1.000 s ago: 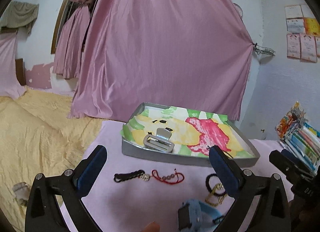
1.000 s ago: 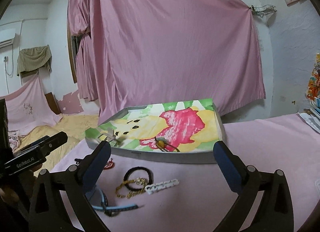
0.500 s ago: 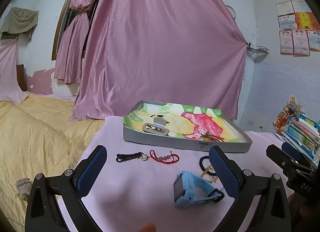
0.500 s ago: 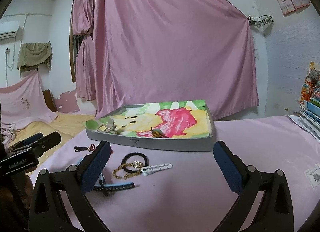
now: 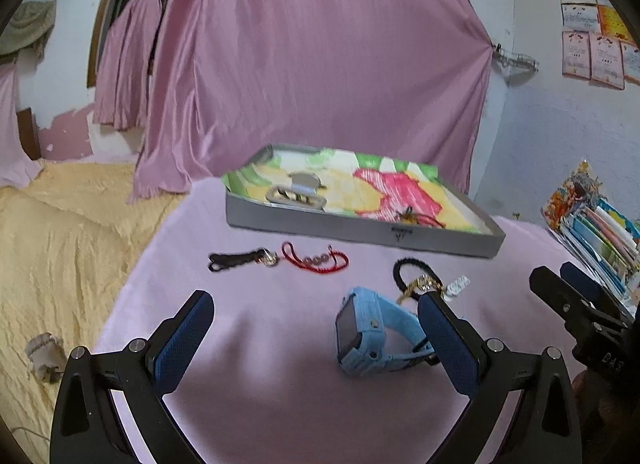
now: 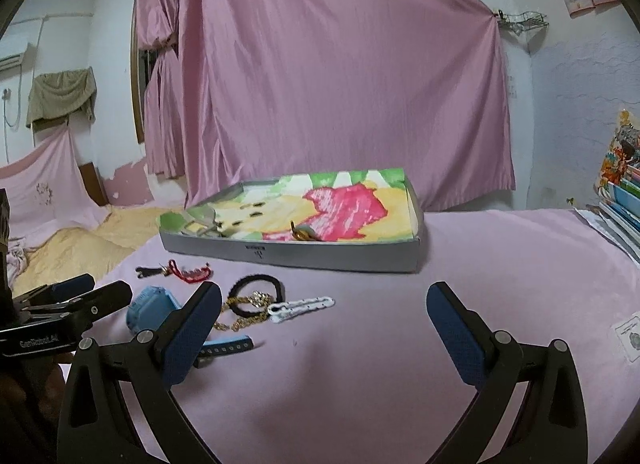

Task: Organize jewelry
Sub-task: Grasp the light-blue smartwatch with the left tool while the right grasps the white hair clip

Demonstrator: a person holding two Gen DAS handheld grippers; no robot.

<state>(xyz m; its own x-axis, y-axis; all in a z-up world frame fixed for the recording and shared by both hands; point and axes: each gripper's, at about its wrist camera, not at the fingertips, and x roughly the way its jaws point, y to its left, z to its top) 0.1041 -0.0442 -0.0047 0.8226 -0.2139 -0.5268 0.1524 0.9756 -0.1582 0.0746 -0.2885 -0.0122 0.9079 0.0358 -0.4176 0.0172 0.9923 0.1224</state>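
Note:
A grey tray (image 5: 360, 230) (image 6: 288, 254) lined with a colourful cloth holds a silver clip (image 5: 298, 192) and a small dark trinket (image 5: 412, 218). On the pink cloth before it lie a black strap (image 5: 236, 259), a red bead bracelet (image 5: 316, 260), a black hair tie (image 6: 258, 290) with a gold chain (image 6: 244, 314), a white clasp strip (image 6: 300, 306) and a blue watch (image 5: 372, 338) (image 6: 150, 308). My left gripper (image 5: 316, 342) is open, hovering just before the watch. My right gripper (image 6: 324, 330) is open and empty, right of the jewelry.
The pink-covered table (image 6: 480, 264) drops off at the left to a yellow bedspread (image 5: 60, 232). A stack of books (image 5: 600, 232) stands at the right edge. A pink curtain (image 5: 320, 64) hangs behind the tray. A small card (image 6: 630, 334) lies at the right.
Both grippers have pulled back from the tray and lowered toward the table. The watch now lies close between the left fingers. Nothing was picked up.

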